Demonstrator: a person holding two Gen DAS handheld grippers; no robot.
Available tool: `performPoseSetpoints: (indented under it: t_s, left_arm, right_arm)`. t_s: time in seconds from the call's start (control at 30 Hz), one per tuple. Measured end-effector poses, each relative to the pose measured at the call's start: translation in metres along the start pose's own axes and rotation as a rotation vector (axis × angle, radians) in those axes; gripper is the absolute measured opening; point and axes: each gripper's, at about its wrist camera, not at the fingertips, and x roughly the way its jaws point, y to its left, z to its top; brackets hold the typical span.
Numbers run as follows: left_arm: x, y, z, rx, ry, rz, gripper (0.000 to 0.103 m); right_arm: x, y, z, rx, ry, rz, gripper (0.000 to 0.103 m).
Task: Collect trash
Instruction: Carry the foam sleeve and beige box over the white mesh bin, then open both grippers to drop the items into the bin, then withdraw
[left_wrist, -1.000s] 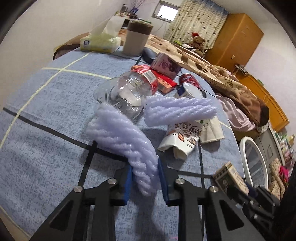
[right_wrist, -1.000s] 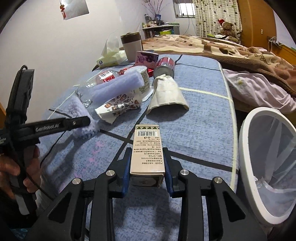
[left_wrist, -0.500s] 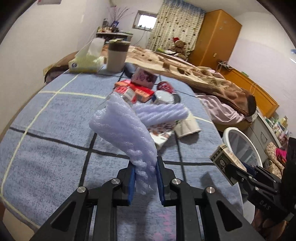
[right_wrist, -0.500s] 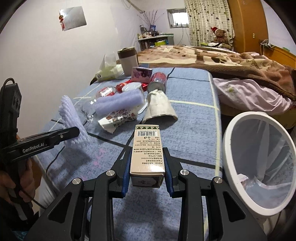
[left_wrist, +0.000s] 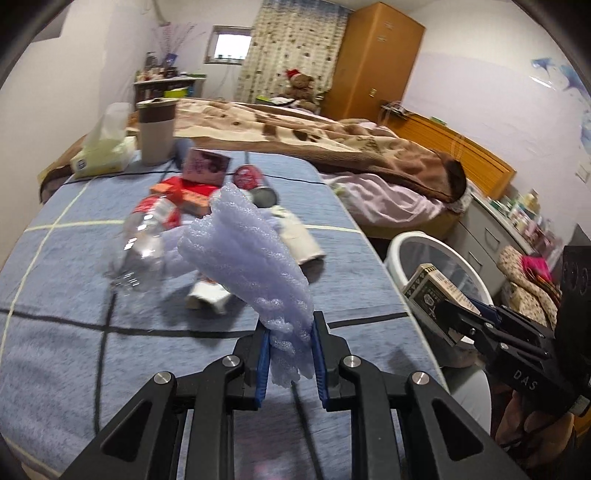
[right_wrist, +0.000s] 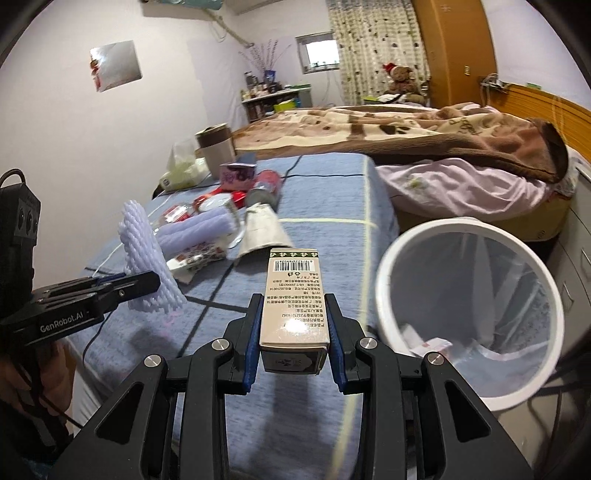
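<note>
My left gripper (left_wrist: 289, 334) is shut on a lilac foam net sleeve (left_wrist: 251, 258) and holds it above the blue table cloth (left_wrist: 74, 332); the sleeve also shows in the right wrist view (right_wrist: 144, 254). My right gripper (right_wrist: 293, 314) is shut on a small cardboard box (right_wrist: 293, 295), held near the table's right edge beside the white trash bin (right_wrist: 469, 310). The box (left_wrist: 432, 291) and bin (left_wrist: 428, 254) also show in the left wrist view. The bin is lined with a clear bag and holds some scraps.
On the table lie a clear plastic bottle (left_wrist: 144, 243), a second foam sleeve (right_wrist: 199, 229), a crumpled paper cup (right_wrist: 262, 229), a printed wrapper (right_wrist: 195, 258), red boxes (left_wrist: 184, 192), cans (right_wrist: 266, 184), a tissue box (left_wrist: 99, 155) and a tumbler (left_wrist: 155, 133). A bed (right_wrist: 443, 147) stands behind.
Both grippers have risen from the table and swung right toward the bin. The foam sleeve has come up off the table. The bin now shows larger and closer in the right wrist view.
</note>
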Motion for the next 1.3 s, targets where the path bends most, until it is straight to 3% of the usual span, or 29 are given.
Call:
performPoseSetpoints:
  t_s: [0.67,1.3]
  left_arm:
    - [0.056,-0.106,0.023,0.211,0.08,-0.2,0.021]
    - [0.112,-0.171,0.022,0.316,0.176,-0.304,0.022]
  right_arm:
    - [-0.023,-0.075,-0.011,0.168,-0.034,-0.179,0.032]
    - [-0.02,-0.116,-0.025,0.263,0.014,-0.227,0.033]
